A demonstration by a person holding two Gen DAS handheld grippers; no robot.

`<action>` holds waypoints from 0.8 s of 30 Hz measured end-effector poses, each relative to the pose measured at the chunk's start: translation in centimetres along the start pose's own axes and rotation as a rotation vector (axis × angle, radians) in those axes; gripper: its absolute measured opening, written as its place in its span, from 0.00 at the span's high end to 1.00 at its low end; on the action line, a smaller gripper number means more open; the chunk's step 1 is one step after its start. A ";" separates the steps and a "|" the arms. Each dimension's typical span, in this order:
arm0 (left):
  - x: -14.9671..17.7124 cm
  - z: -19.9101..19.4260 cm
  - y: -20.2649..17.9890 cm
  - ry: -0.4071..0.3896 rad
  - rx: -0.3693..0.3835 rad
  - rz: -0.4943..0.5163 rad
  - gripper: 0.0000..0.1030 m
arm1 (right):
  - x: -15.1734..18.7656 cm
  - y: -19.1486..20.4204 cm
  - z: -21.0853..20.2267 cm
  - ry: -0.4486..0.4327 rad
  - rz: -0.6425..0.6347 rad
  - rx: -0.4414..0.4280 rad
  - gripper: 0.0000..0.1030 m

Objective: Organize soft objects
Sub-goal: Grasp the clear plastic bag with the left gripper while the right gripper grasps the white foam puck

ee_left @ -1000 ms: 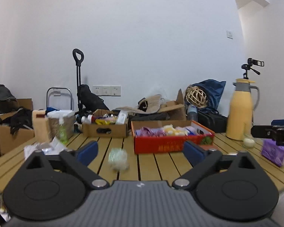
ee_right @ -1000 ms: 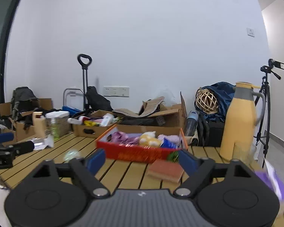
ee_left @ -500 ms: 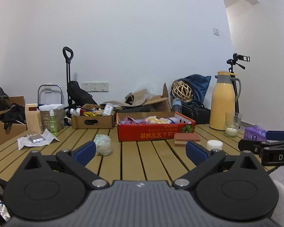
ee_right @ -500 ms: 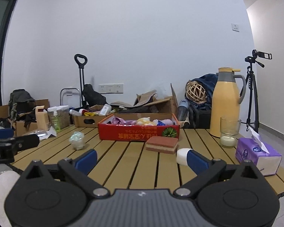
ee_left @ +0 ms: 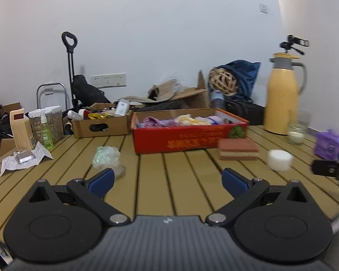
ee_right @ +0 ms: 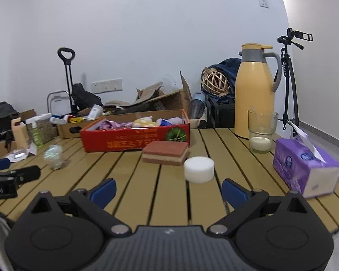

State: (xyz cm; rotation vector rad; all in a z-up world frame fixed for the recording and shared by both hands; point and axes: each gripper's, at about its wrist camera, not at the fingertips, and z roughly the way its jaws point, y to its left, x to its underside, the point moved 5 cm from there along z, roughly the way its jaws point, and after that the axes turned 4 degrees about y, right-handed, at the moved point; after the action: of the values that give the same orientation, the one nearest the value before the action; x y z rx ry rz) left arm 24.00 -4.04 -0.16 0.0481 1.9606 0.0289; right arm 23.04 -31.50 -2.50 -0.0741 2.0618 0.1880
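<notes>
A red box (ee_left: pixel 187 137) (ee_right: pixel 135 139) holding soft items stands mid-table. In front of it lie a reddish-brown sponge (ee_left: pixel 238 149) (ee_right: pixel 166 152), a white round puff (ee_left: pixel 279 160) (ee_right: pixel 199 169) and a pale green crumpled bag (ee_left: pixel 106 157) (ee_right: pixel 53 155). My left gripper (ee_left: pixel 168 181) is open and empty above the table's near part, the bag just beyond its left finger. My right gripper (ee_right: pixel 168 189) is open and empty, the puff just ahead between its fingers. Each gripper shows at the edge of the other's view.
A purple tissue pack (ee_right: pixel 305 169), a glass with a candle (ee_right: pixel 261 133) and a yellow thermos (ee_right: pixel 254 92) stand at the right. A cardboard box (ee_left: pixel 101 124), spray bottle (ee_left: pixel 46 133), carton (ee_left: pixel 22 131) and paper with a foil packet (ee_left: pixel 24 158) are at the left.
Both views have dipped slightly toward the table and moved closer to the objects since half a second ago. Both grippers stayed open and empty.
</notes>
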 end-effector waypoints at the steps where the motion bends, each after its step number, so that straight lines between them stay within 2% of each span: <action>1: -0.4 1.3 0.8 0.000 -0.020 -0.016 0.00 | -0.4 -0.3 1.1 0.008 -0.001 0.001 0.03; 6: -2.3 7.6 4.7 0.030 -0.136 -0.030 0.00 | -1.8 -1.4 7.0 0.095 0.024 0.023 0.04; 11: -3.4 13.8 7.4 0.114 -0.207 0.003 0.00 | -2.9 -3.1 13.0 0.154 0.061 0.093 0.04; 14: -3.4 16.7 8.9 0.155 -0.199 -0.044 0.01 | -3.1 -3.9 15.6 0.166 0.095 0.128 0.08; 15: -3.3 17.3 9.4 0.165 -0.190 -0.069 0.06 | -3.1 -4.2 16.2 0.171 0.103 0.136 0.15; 17: -2.8 18.2 10.3 0.194 -0.193 -0.100 0.25 | -3.0 -4.6 17.3 0.189 0.121 0.136 0.32; 18: -2.5 18.6 10.6 0.211 -0.196 -0.103 0.51 | -2.8 -4.7 17.7 0.205 0.125 0.128 0.47; 19: -2.3 18.8 10.8 0.229 -0.185 -0.110 0.61 | -2.7 -4.8 17.9 0.212 0.126 0.120 0.47; 24: -2.0 18.5 10.7 0.219 -0.164 -0.108 0.67 | -2.6 -4.0 18.1 0.198 0.090 0.115 0.48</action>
State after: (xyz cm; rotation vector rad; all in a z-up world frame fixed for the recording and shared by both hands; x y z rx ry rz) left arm 42.05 6.47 -4.83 -0.1753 2.1702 0.1292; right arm 40.47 -32.51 -9.11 0.0736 2.2706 0.1204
